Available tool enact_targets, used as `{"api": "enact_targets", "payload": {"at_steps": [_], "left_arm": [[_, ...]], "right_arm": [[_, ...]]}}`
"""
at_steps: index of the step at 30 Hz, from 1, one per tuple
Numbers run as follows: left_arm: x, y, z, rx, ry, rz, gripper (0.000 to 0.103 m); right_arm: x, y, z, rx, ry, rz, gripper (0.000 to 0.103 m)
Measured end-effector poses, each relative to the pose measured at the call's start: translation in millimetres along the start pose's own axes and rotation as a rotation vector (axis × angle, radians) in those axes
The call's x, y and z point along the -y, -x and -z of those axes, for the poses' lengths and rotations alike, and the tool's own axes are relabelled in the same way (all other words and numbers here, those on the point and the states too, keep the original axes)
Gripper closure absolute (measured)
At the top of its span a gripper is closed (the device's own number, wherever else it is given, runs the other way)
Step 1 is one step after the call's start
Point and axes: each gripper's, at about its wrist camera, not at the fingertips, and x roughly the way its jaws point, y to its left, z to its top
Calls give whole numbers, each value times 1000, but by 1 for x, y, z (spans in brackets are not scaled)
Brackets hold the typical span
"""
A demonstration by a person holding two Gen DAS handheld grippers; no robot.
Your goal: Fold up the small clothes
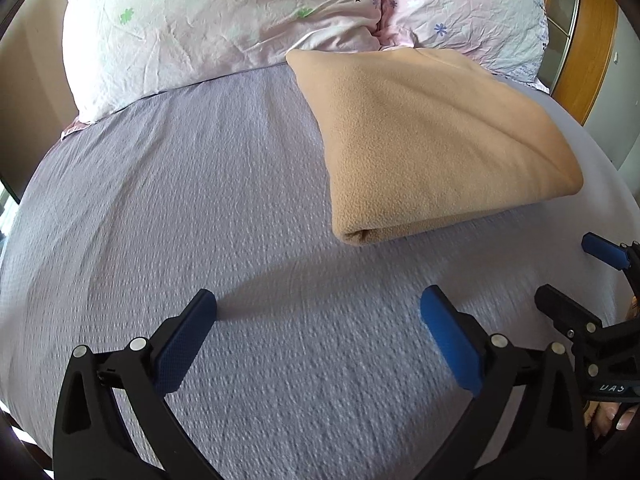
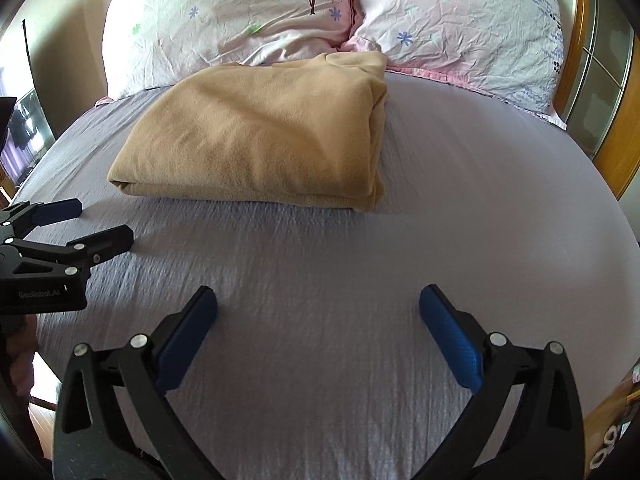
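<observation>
A tan fleece garment (image 1: 436, 140) lies folded into a thick rectangle on the grey bed sheet (image 1: 200, 208), near the pillows; it also shows in the right wrist view (image 2: 264, 132). My left gripper (image 1: 318, 304) is open and empty, over bare sheet in front of and left of the garment. My right gripper (image 2: 318, 304) is open and empty, over bare sheet in front of the garment. Each gripper shows in the other's view, the right one (image 1: 572, 272) at the right edge and the left one (image 2: 100, 224) at the left edge, both open.
Two pink floral pillows (image 2: 224, 16) (image 2: 464, 24) lie at the head of the bed behind the garment. A wooden headboard frame (image 2: 612, 128) stands at the right. The bed's left edge drops off near a window (image 2: 24, 136).
</observation>
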Motion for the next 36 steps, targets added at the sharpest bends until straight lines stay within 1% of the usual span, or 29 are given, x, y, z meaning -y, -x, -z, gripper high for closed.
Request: {"api": "enact_targets", "payload": {"at_steps": [36], "left_arm": [[0,0,0,1,0,1,1]], "right_arm": [[-4,0,0,0,-7,6,2]]}}
